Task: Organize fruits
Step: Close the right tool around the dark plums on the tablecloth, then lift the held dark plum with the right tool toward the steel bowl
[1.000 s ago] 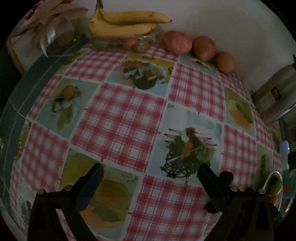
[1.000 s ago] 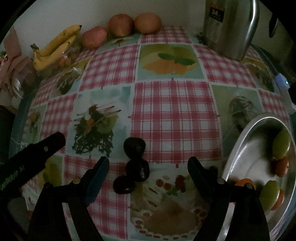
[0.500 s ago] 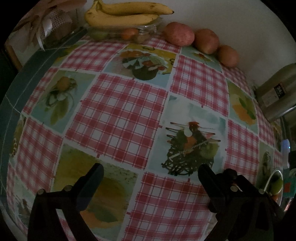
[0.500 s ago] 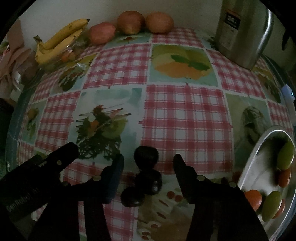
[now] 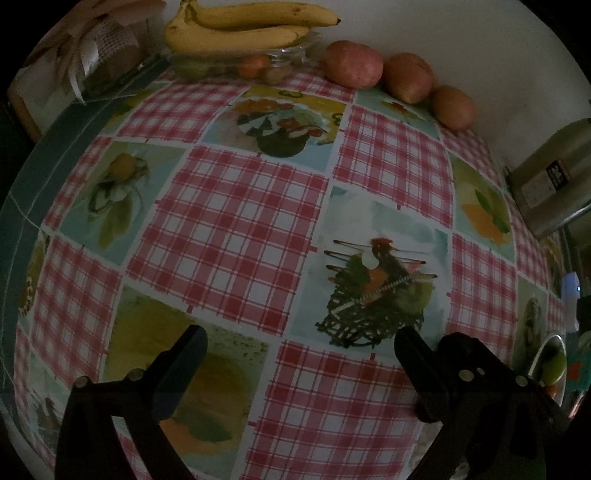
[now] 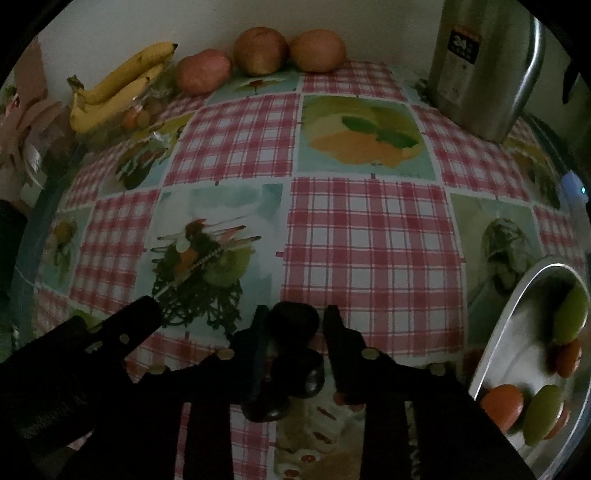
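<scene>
Three dark plums lie in a row on the checked tablecloth. My right gripper (image 6: 293, 321) has its jaws closed in around the far plum (image 6: 293, 320), touching or nearly touching its sides. The middle plum (image 6: 303, 373) and the near plum (image 6: 267, 408) lie between the fingers, closer to the camera. A metal bowl (image 6: 491, 332) at the right holds green and orange fruits (image 6: 543, 413). My left gripper (image 5: 299, 343) is open and empty above the cloth; its finger (image 6: 122, 332) shows at the left of the right wrist view.
Bananas (image 5: 240, 26) rest on a glass dish at the back left. Three reddish apples (image 6: 258, 50) line the back wall. A steel kettle (image 6: 480, 62) stands at the back right. The right gripper's finger (image 5: 465, 369) and the bowl (image 5: 550, 358) show at the left wrist view's lower right.
My right gripper has moved forward over the plums and narrowed from wide open to close around the far plum. The left gripper has drifted slightly and stayed open.
</scene>
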Available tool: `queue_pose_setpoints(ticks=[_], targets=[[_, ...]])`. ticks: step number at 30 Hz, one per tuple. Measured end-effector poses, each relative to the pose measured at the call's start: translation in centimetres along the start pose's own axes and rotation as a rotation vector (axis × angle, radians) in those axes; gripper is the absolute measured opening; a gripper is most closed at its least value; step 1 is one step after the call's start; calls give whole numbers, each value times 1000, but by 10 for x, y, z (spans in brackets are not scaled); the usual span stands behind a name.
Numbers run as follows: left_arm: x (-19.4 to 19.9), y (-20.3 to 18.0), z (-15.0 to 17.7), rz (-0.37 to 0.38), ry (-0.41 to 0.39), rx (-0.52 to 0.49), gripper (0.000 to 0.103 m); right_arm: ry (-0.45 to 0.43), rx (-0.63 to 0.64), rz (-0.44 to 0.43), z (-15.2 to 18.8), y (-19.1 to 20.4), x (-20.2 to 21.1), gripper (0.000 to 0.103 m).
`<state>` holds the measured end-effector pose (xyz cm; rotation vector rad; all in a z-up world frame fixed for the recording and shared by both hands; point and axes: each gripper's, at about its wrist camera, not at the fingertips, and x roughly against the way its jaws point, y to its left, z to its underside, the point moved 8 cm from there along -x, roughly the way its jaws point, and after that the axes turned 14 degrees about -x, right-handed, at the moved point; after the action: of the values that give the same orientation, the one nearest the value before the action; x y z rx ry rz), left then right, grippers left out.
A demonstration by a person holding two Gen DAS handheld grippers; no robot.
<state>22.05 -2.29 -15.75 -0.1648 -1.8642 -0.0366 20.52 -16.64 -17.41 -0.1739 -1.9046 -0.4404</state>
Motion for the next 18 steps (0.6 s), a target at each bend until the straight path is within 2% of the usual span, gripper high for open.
queue_pose_setpoints(ticks=[7,13,18], targets=[[2,-1,-2,11,-8,5,102,9,-28,-36,1,-3,4,26],[9,-8,-6,54,-33,16,100,2,-52,-64,-2,-7,16,26],[13,-18,-9,98,-44,22,96,-14,-74,-50,-9,-18,27,26]])
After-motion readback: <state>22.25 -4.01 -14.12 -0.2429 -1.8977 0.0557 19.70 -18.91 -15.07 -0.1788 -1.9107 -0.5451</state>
